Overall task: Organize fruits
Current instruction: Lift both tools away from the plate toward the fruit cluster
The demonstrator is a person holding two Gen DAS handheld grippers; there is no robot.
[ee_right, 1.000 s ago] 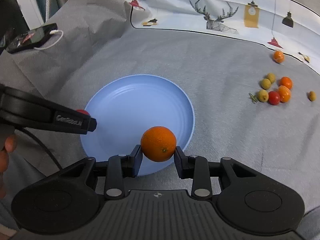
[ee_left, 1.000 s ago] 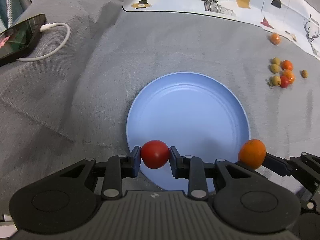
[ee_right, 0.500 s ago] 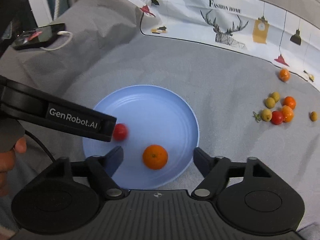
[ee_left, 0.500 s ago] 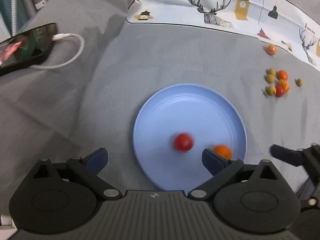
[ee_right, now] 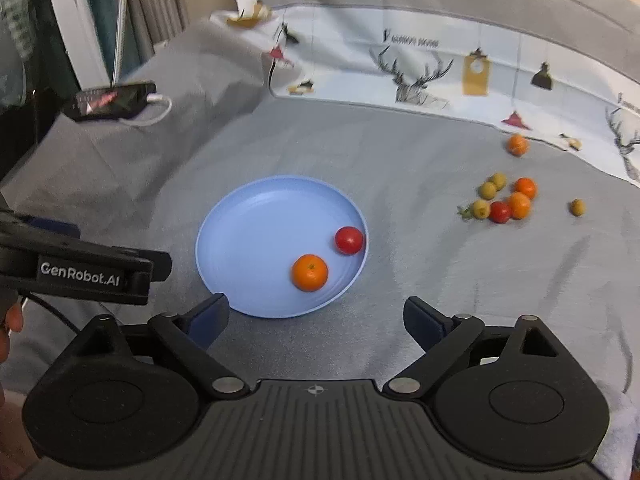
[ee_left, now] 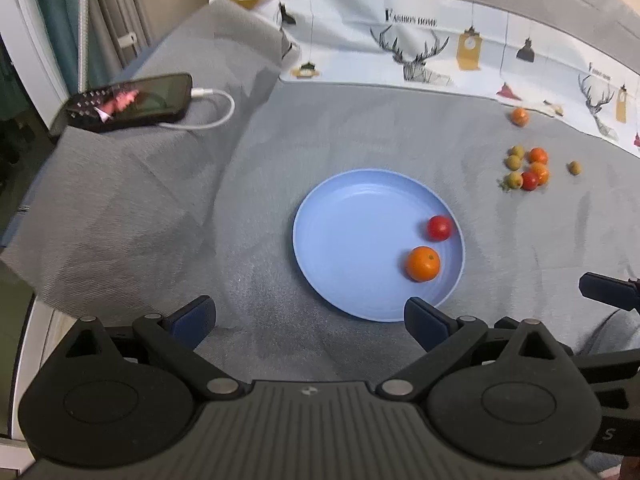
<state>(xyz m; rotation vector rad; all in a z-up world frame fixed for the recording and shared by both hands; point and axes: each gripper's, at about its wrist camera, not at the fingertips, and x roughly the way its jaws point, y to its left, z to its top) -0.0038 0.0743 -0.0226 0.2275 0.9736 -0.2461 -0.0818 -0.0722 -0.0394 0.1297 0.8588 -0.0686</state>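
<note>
A grey cloth (ee_left: 360, 128) covers the counter. A blue plate (ee_left: 344, 248) sits in its middle, with an orange (ee_left: 423, 264) and a red tomato (ee_left: 439, 228) inside, near the right rim. More small fruits (ee_right: 504, 200) lie well apart on the right. The left hand-held gripper (ee_left: 310, 318) is wide open and empty. The right hand-held gripper (ee_right: 316, 318) is opening and empty too. Two fruits look dropped off; next, the grippers likely reach right for more.

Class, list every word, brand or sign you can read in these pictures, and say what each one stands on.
"GenRobot.AI": white letters on the side of the left hand-held gripper.
"Fashion home": printed on the white cloth above the deer; blurred, only partly clear.
Phone screen: too blurred to read.
</note>
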